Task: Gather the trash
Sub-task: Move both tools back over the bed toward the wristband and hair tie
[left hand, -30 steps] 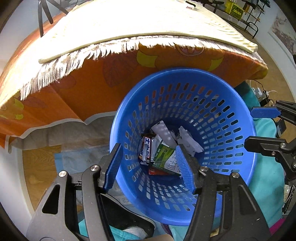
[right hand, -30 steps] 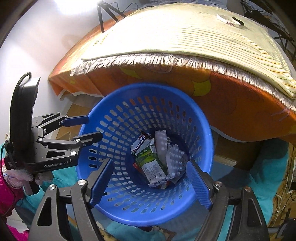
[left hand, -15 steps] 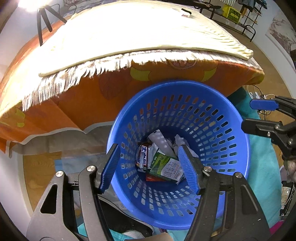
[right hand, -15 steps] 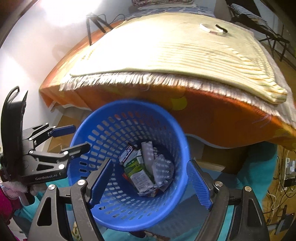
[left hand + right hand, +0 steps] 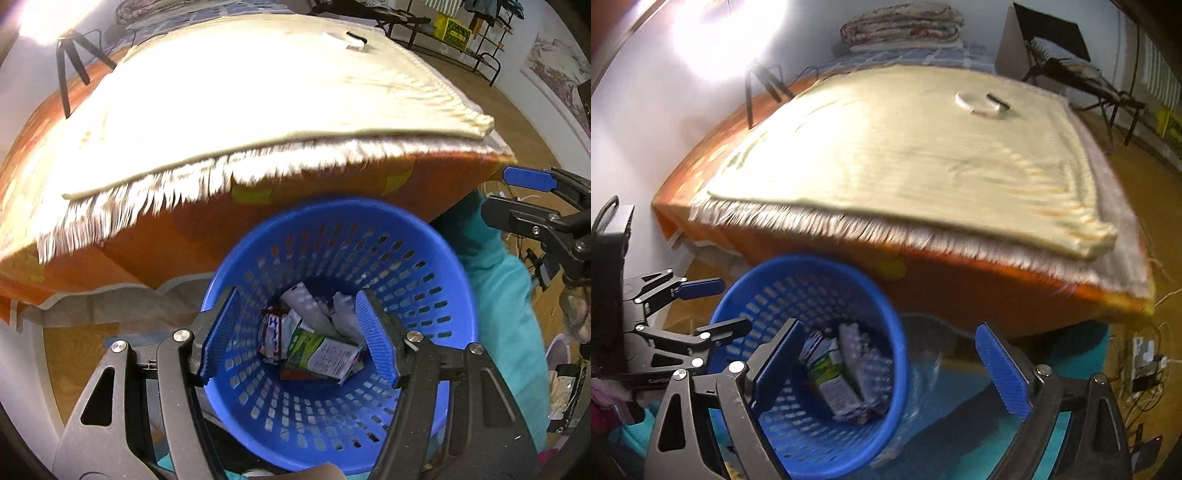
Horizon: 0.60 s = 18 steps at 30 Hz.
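trash in blue basket | labels unreadable | left tool, right tool wide, holding nothing

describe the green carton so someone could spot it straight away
Find the blue basket standing on the floor against the orange-draped bed. At its bottom, among white wrappers, lies the green carton. It is the only green piece, with a white printed panel.
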Each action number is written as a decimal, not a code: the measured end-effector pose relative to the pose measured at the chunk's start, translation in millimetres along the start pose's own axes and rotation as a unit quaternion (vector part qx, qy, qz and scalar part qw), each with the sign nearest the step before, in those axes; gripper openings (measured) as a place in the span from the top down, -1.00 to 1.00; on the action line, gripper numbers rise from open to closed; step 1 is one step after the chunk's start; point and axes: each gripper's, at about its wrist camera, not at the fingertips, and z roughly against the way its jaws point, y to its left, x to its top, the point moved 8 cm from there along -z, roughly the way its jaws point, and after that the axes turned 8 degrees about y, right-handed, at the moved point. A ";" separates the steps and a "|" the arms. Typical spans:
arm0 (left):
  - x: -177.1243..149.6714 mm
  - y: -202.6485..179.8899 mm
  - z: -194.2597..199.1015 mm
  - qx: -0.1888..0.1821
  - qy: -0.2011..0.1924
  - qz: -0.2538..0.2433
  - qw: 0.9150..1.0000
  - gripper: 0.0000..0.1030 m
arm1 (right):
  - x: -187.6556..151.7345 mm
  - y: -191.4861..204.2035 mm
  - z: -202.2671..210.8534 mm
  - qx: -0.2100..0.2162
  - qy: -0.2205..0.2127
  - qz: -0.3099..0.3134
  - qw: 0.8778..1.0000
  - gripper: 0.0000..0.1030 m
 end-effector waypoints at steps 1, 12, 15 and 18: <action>4.2 -0.6 1.3 -0.003 -0.001 0.001 1.000 -0.30 | 3.5 -3.7 2.2 -0.002 -0.005 -0.001 1.000 -0.97; 72.3 -0.3 9.3 -0.012 -0.019 0.013 1.000 -0.30 | 55.7 -58.5 28.8 -0.037 -0.077 -0.020 0.996 -0.98; 96.4 -0.3 9.6 -0.011 -0.029 0.012 0.999 -0.30 | 75.1 -74.7 33.1 -0.048 -0.091 -0.020 0.994 -0.98; 127.8 -3.6 9.7 -0.009 -0.040 0.009 0.999 -0.30 | 100.7 -92.4 37.0 -0.052 -0.105 -0.026 0.993 -0.97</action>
